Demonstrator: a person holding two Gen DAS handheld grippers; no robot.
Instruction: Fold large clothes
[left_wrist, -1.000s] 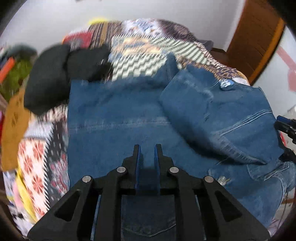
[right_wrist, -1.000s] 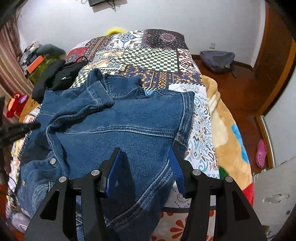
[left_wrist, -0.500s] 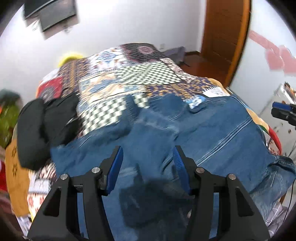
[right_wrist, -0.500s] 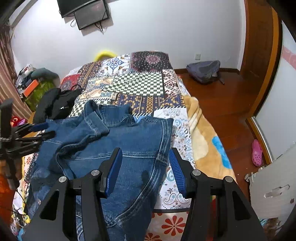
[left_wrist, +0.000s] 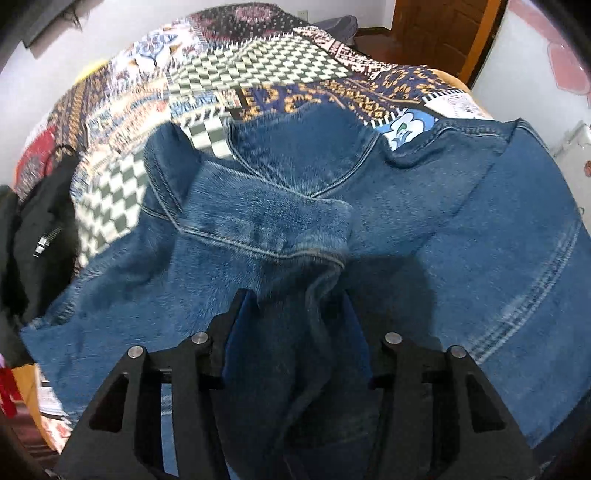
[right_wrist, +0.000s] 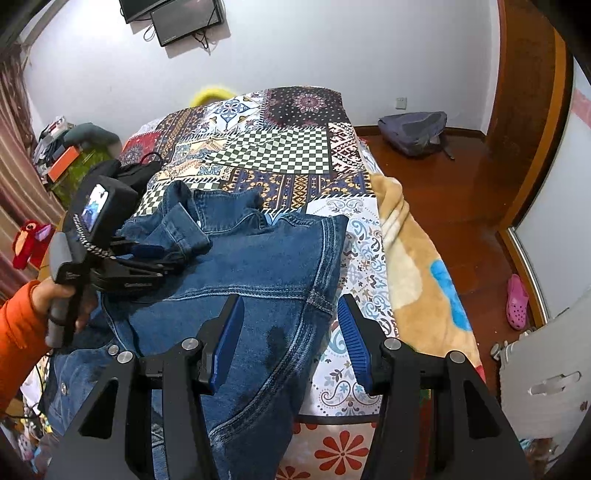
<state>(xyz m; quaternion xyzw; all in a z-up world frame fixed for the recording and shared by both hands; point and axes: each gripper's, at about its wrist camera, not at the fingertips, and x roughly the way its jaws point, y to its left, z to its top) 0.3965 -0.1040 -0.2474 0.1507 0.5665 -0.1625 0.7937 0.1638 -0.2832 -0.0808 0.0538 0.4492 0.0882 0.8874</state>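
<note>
A blue denim jacket (right_wrist: 258, 280) lies back-up on the patchwork bed (right_wrist: 280, 155). One sleeve (left_wrist: 266, 221) is folded across its back, cuff toward the collar. My left gripper (left_wrist: 295, 299) is open, its jaws standing either side of a ridge of sleeve fabric. It also shows in the right wrist view (right_wrist: 147, 254), low over the sleeve (right_wrist: 177, 225) at the jacket's left. My right gripper (right_wrist: 290, 317) is open and empty, hovering above the jacket's right side seam.
Black clothes (left_wrist: 33, 236) lie at the bed's left, also in the right wrist view (right_wrist: 125, 173). A tan blanket (right_wrist: 417, 266) hangs over the bed's right edge. A grey backpack (right_wrist: 413, 129) and a pink shoe (right_wrist: 517, 302) sit on the wooden floor.
My left gripper opened from shut, then swung right and dropped close onto the folded sleeve. My right gripper stayed open and drew back and up from the jacket.
</note>
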